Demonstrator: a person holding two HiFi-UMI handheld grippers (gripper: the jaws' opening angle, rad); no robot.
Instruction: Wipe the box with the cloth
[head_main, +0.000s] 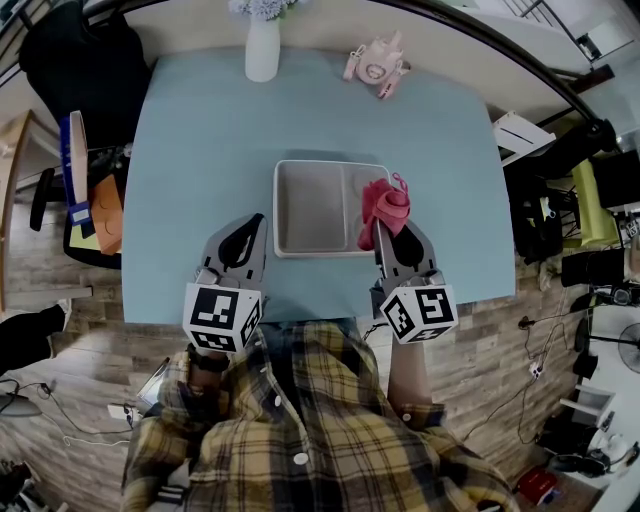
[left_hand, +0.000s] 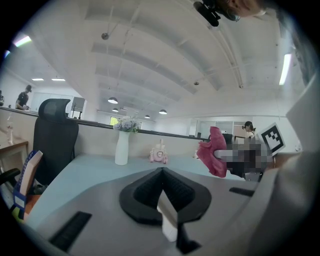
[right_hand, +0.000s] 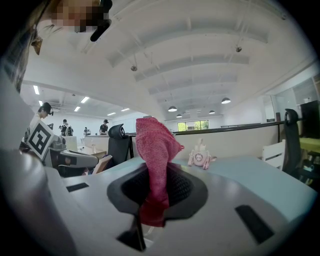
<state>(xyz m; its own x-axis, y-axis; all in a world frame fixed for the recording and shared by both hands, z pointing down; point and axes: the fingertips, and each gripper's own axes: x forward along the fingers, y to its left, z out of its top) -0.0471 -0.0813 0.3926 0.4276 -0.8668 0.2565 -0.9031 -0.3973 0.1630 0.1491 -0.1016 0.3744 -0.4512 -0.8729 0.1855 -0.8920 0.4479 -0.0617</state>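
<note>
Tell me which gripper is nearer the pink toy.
Right. The right gripper, shut on the red cloth, is almost directly in line with the pink toy; the left gripper sits farther off to the toy's left.

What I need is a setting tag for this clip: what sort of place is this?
Most likely an open-plan office: a black office chair beside the blue table, people at desks far behind, and long rows of ceiling lights.
</note>
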